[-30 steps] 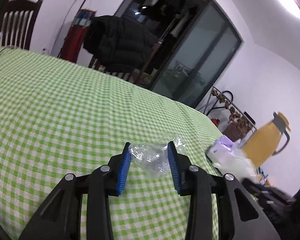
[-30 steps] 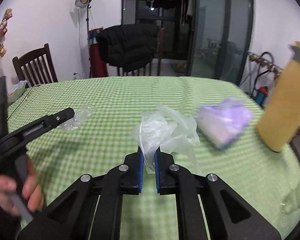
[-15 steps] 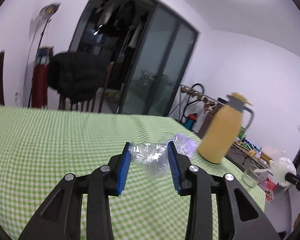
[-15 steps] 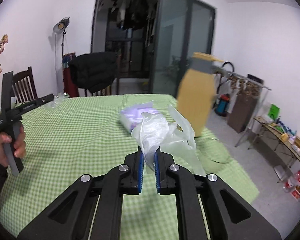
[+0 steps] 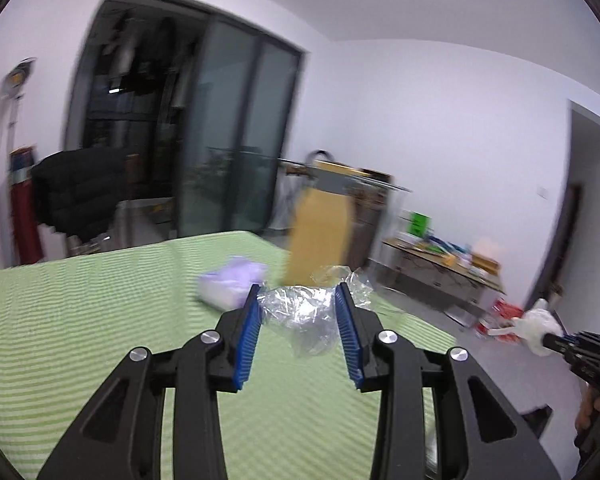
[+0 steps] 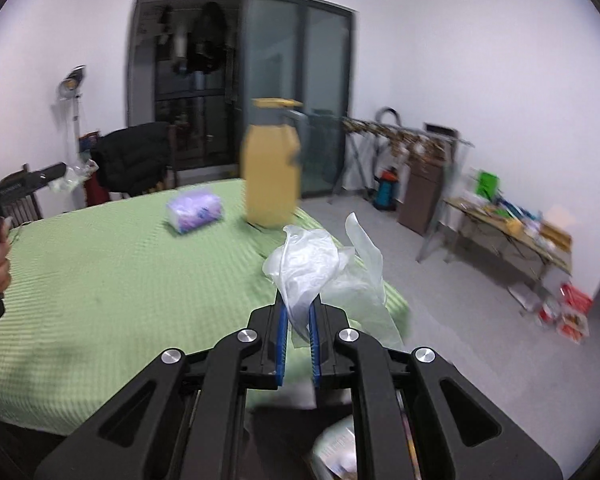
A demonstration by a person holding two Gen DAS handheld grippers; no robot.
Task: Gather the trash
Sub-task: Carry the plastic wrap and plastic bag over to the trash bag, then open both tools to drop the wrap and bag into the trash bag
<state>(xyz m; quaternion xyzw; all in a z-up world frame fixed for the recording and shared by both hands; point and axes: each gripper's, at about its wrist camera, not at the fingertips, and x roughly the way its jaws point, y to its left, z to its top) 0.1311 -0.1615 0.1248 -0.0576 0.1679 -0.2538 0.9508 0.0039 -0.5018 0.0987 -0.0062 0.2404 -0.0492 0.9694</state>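
My left gripper [image 5: 298, 300] is shut on a crumpled clear plastic wrapper [image 5: 304, 316] and holds it in the air above the green checked table [image 5: 80, 320]. My right gripper [image 6: 298, 312] is shut on a white plastic bag [image 6: 312, 264], held past the table's right edge over the grey floor. The left gripper and its wrapper also show at the far left of the right wrist view [image 6: 66, 174]. The right gripper and its bag show at the far right of the left wrist view [image 5: 540, 326].
A yellow thermos jug [image 6: 270, 172] and a purple tissue pack [image 6: 196, 208] stand near the table's far right edge [image 6: 340, 248]. A low side table [image 6: 512, 232] with clutter, a drying rack [image 6: 400, 136] and red packets on the floor [image 6: 568, 312] lie to the right.
Both grippers have swung to the right, away from the table's middle toward its right edge, each still holding its piece. The views now show the room's right side.
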